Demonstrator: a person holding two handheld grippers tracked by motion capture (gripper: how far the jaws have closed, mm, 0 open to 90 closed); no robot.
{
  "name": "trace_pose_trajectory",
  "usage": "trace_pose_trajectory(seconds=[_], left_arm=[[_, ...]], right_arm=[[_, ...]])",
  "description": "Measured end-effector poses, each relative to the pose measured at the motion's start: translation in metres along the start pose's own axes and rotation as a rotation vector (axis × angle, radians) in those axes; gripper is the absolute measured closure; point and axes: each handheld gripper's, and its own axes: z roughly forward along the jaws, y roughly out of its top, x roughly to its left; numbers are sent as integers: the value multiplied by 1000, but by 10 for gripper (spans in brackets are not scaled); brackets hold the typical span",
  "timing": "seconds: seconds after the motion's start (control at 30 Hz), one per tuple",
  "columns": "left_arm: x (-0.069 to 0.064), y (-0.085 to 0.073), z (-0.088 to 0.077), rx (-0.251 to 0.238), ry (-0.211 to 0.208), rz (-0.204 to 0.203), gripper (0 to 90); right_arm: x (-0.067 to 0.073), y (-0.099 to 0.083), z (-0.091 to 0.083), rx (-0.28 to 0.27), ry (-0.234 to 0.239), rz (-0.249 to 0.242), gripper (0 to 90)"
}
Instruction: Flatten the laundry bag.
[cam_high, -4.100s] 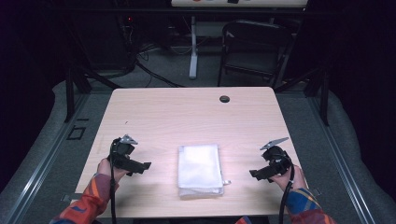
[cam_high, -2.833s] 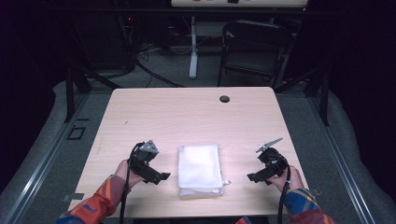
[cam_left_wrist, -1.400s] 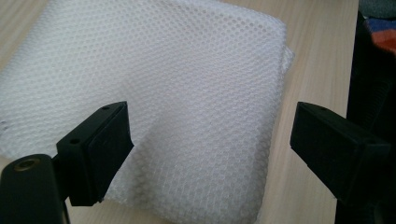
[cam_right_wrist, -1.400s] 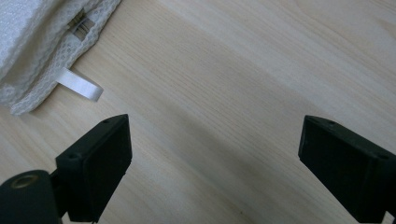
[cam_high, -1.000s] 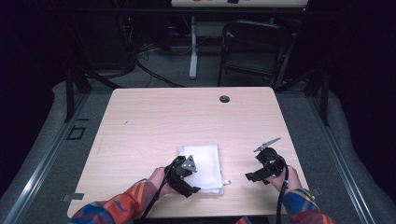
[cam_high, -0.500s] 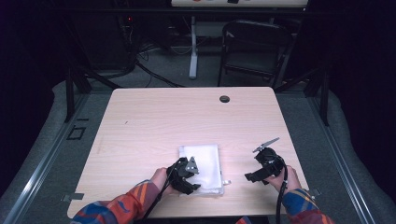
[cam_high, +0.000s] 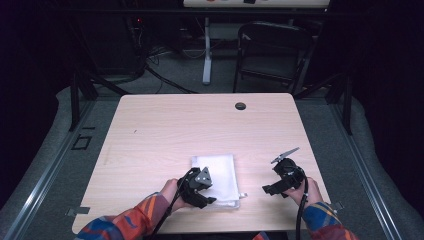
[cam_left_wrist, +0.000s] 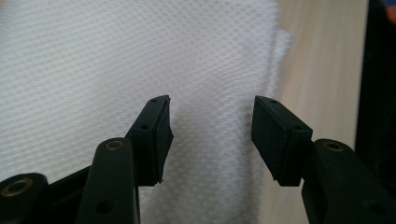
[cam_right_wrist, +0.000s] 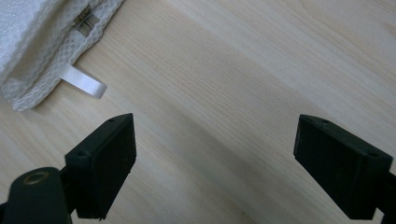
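A folded white mesh cloth (cam_high: 220, 175) lies on the wooden table (cam_high: 200, 130) near its front edge. My left gripper (cam_high: 206, 199) hovers over the cloth's near left corner, jaws open. Seen from the left gripper view, the cloth (cam_left_wrist: 140, 60) spreads under and between the open jaws of the left gripper (cam_left_wrist: 210, 126), with nothing pinched. To the right of the cloth, my right gripper (cam_high: 269, 189) sits low over bare wood with its jaws wide open. The right gripper view has the cloth's corner (cam_right_wrist: 42, 42) with its white tag (cam_right_wrist: 84, 81) at upper left, and the right gripper (cam_right_wrist: 215, 149) over wood.
A small dark round hole (cam_high: 240, 106) marks the table's far side. A folding chair (cam_high: 272, 52) and cables (cam_high: 160, 75) stand on the floor beyond the table. The table's front edge is close to both hands.
My left gripper has moved from the table's left side rightward onto the cloth's near left corner. The right gripper has barely shifted. The cloth has stayed in place.
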Motion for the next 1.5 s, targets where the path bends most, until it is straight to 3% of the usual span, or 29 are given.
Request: trace_pose_trajectory(seconds=[0.1,0.27,0.4,0.7,0.83,1.03,1.23,1.4,1.5], left_arm=[[-2,-2,6,33,-5,17,488],[2,-6,15,71,-12,15,565],[2,-5,15,82,9,29,649],[6,-6,11,60,3,-5,811],[8,-6,9,49,-3,-16,834],[9,-4,-1,12,-6,-30,840],[12,-3,-8,-20,-8,-57,838],[14,-2,-11,-31,-8,-70,834],[15,-2,-12,-37,-11,-82,831]], right_arm=[[-1,2,-3,46,-2,-29,124],[0,2,-3,43,1,-40,125],[2,3,-1,31,16,-27,126],[4,4,-1,45,16,-46,130],[6,5,-1,37,24,-43,132],[19,9,0,33,42,-86,146],[32,14,3,20,67,-105,247],[45,19,8,47,95,-165,359],[55,22,11,29,121,-189,451]])
